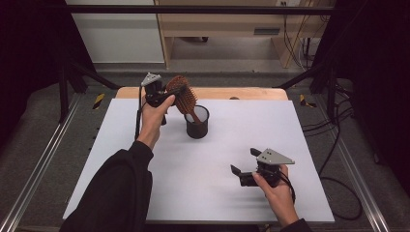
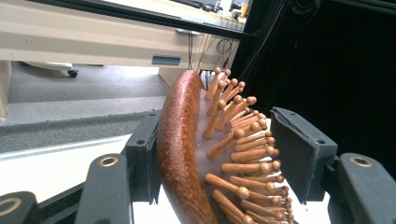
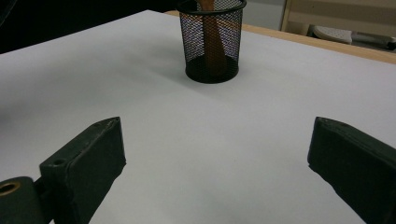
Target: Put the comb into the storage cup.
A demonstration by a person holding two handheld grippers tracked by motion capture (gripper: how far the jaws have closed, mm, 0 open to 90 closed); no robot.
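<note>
While the right gripper [image 1: 243, 164], nearest, hovers over the white desk [image 1: 227, 159] with jaws spread on nothing, one mesh cup [image 1: 197, 122] stands farther off; one wooden hairbrush [image 1: 184, 95] stands handle-down in it, its head between the left gripper's [image 1: 169, 94] loosened jaws.

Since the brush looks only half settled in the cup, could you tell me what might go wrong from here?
1. The brush leans with only its handle in the mesh cup; once freed it could tip the cup over.
2. In the left gripper view, one jaw lies on the brush's back and the other stands clear of the bristles, so the brush could slip.
3. The right gripper hangs open far from the cup, unable to steady it.
</note>
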